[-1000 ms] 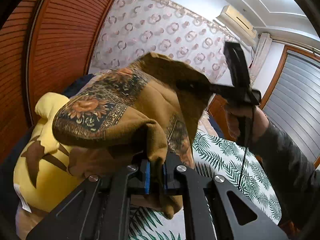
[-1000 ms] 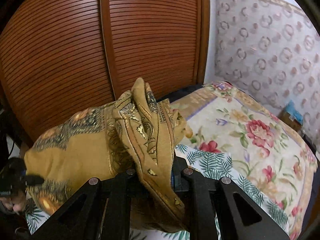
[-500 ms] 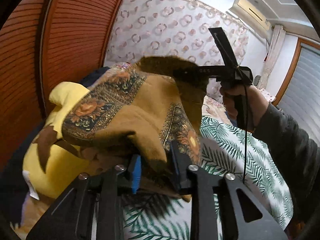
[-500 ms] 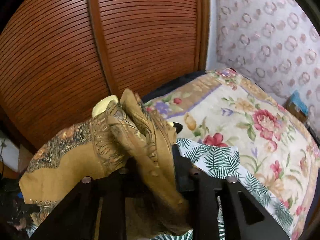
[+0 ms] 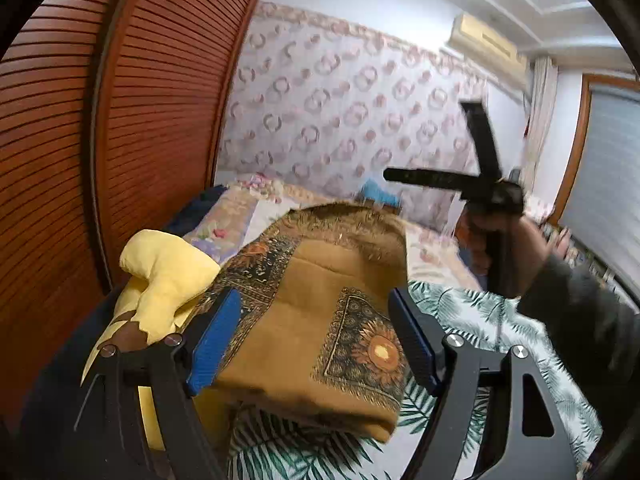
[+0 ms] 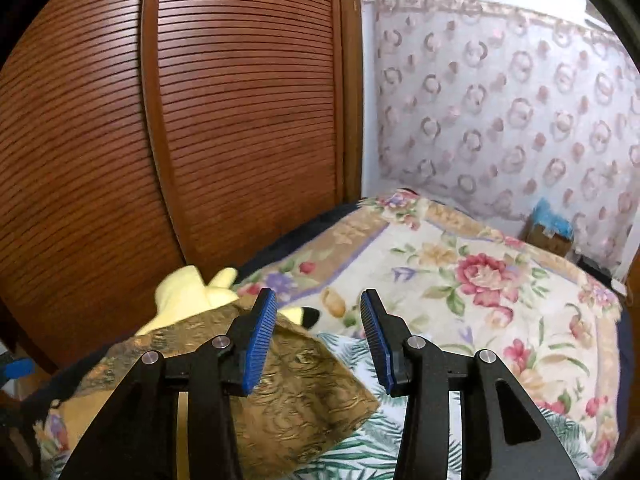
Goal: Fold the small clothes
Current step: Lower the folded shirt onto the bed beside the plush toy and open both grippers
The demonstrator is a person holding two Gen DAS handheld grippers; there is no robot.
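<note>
The bed (image 6: pixel 500 280) carries everything: a floral quilt toward the wall and a leaf-print sheet (image 5: pixel 472 320) nearer the cameras. On that sheet lies the mustard scarf (image 5: pixel 320 320), the piece being folded. It now rests as a thick, doubled rectangle with a sunflower panel on top and a fringed far edge, its left side lapping onto the yellow garment (image 5: pixel 168 276) beside it.

The fold on the scarf looks made, judging by how it lies flat with nothing lifting it. Its near edge is still puffy and the right wrist view shows one corner jutting over the sheet, so a tidying press or one more fold may be left. The yellow garment sits crumpled and unfolded; it looks like the next piece.

The left gripper (image 5: pixel 316 336) has just been opening and its jaws stand wide, the scarf lying between them but not pinched. The right gripper (image 6: pixel 318 340) has also just been opening; its jaws stand partly apart with nothing between them, the scarf's corner below and to the left.
</note>
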